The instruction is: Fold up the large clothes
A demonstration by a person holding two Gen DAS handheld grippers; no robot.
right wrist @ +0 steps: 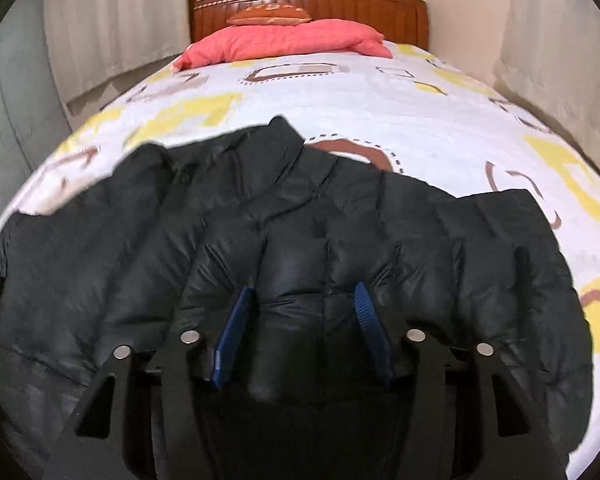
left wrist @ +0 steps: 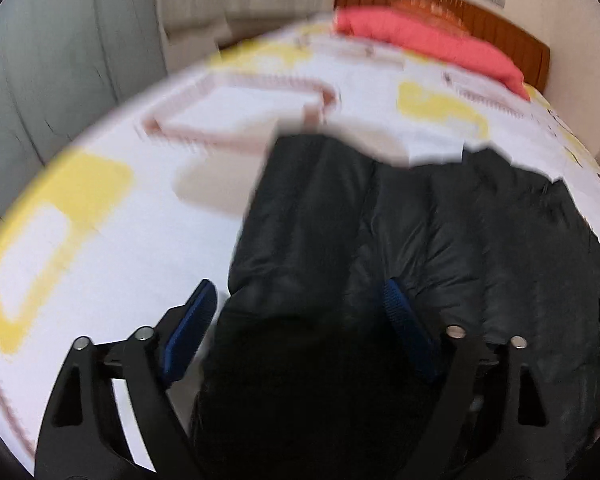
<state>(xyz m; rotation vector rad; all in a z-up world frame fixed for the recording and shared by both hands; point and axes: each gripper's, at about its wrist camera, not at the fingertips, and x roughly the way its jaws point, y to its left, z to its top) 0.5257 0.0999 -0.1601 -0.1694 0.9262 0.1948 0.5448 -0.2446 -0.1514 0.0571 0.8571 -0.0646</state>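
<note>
Two grippers are over one black puffer jacket (right wrist: 284,240), which lies spread on the bed (right wrist: 380,112) with its collar (right wrist: 288,140) toward the headboard (right wrist: 312,4).

From my right wrist camera, the right gripper (right wrist: 302,300) has its jaws part open. A puffed ridge of jacket rises between the blue pads (right wrist: 236,320). I see a gap on each side of that ridge, so the pads are not pressing it. The jacket fills the lower half of this view, from 8 o'clock round to 4 o'clock. The collar points to 12 o'clock. A sleeve (right wrist: 500,232) lies out at 3 o'clock.

From my left wrist camera, which is blurred, the left gripper (left wrist: 300,300) has its jaws spread wide. A dark fold of jacket (left wrist: 300,220) sits between them. The left pad (left wrist: 196,320) is over the bare sheet, just beside the jacket's edge. The right pad (left wrist: 404,312) is over the fabric. I cannot tell whether either pad touches the cloth. I see no grip.

The sheet (left wrist: 120,240) is white with yellow and brown shapes. A coral pillow (right wrist: 284,40) lies at the head of the bed, at 12 o'clock in the right view and 1 o'clock in the left. A small brown cushion (right wrist: 272,14) sits on it against the headboard. Pale curtains (right wrist: 116,20) hang at 10 o'clock, beside the bed.
</note>
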